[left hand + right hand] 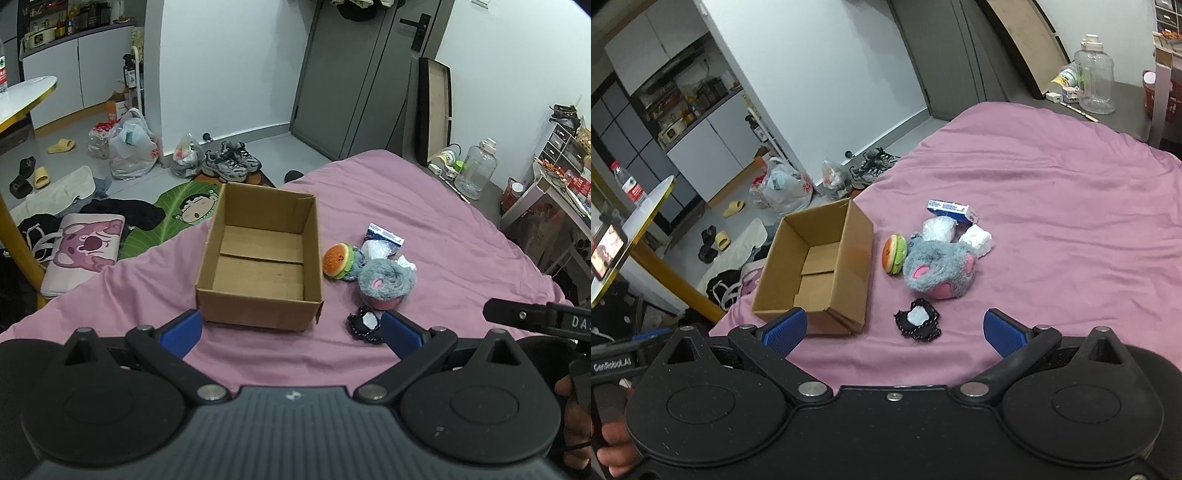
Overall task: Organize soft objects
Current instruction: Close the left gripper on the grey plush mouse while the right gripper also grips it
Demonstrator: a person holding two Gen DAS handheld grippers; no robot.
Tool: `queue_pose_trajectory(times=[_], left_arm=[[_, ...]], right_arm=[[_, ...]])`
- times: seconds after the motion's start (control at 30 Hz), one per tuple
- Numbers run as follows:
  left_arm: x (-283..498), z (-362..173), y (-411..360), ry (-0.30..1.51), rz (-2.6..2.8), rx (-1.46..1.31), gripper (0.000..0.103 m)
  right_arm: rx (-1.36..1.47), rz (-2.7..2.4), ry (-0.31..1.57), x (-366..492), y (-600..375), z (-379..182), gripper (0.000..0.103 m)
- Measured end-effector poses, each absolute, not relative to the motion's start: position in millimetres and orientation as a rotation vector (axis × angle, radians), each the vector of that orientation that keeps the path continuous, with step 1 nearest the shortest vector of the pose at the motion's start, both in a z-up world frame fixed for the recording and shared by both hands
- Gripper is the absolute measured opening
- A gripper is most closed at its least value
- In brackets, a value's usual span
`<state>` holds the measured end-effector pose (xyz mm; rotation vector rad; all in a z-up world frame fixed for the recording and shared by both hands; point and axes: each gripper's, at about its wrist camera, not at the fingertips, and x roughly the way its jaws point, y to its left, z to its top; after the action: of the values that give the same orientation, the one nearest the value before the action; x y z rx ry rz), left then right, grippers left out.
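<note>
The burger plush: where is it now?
In both views the burger plush lies on the pink bedsheet, between the cardboard box and the grey furry plush.

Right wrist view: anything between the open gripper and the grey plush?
Yes. In the right wrist view, a small black pouch with a white patch lies on the pink sheet between the open right gripper and the grey plush.
</note>
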<state>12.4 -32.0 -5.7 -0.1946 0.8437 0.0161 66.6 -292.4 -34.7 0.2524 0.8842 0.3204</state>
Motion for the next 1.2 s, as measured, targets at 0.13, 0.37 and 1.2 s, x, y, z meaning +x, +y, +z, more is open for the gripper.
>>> queue_pose_trajectory(times=[0.13,0.37,1.2], left_arm=[[22.4,-8.7,-39.0,0.837,0.009,-0.19,0.1],[42.0,-14.3,-54.2,0.831,-0.015,-0.195,0.097],[137.3,-57.0,-96.4,0.926,-0.088,-0.329,0.05]], right_arm=[[0.283,0.318,0.887,79.8,-297.8,-42.0,0.102],[0.331,0.307,0.899,99.2,-304.0,-55.7,0.096],[0.672,0.292,1.046,181.2,-330.7,-122.0,0.058]])
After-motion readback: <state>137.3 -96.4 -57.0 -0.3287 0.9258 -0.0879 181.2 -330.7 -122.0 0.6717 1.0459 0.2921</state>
